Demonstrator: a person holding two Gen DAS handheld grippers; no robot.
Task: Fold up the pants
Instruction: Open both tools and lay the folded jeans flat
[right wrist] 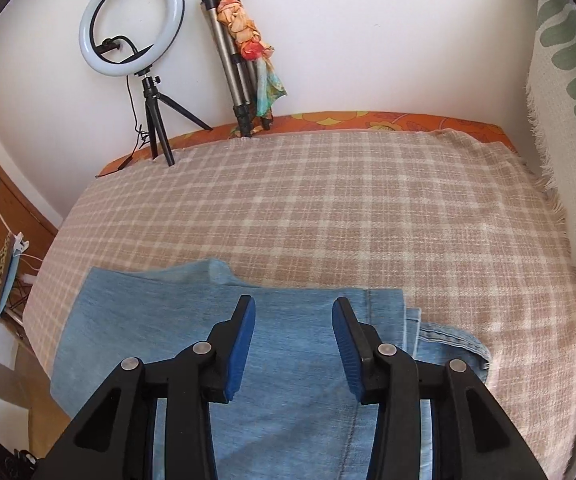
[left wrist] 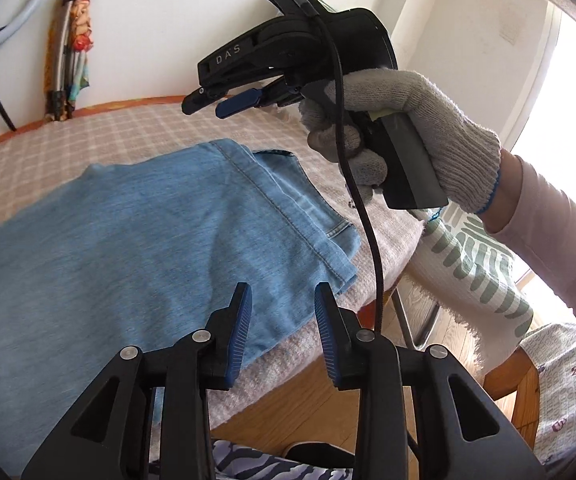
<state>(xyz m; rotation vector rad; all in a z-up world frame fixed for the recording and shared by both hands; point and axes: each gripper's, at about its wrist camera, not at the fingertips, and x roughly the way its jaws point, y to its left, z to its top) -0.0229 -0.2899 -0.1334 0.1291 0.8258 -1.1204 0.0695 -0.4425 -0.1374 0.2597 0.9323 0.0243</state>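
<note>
Light blue denim pants (left wrist: 128, 240) lie folded and flat on a checked beige blanket (left wrist: 136, 128), their hems and seams stacked at the right end. My left gripper (left wrist: 283, 296) hangs open above the near right corner of the pants, with nothing between its blue pads. A gloved hand (left wrist: 420, 120) holds my right gripper (left wrist: 208, 106) in the air over the far side of the pants. In the right wrist view the right gripper (right wrist: 294, 308) stands open above the pants (right wrist: 288, 364), its jaws empty, and the layered pant edges stick out at the right.
The checked blanket (right wrist: 328, 200) covers the table. A ring light on a small tripod (right wrist: 132, 36) and a folded tripod wrapped in a scarf (right wrist: 244, 60) stand at the far wall. A green-patterned cloth (right wrist: 568, 120) hangs at the right. A black cable (left wrist: 368, 220) trails from the right gripper.
</note>
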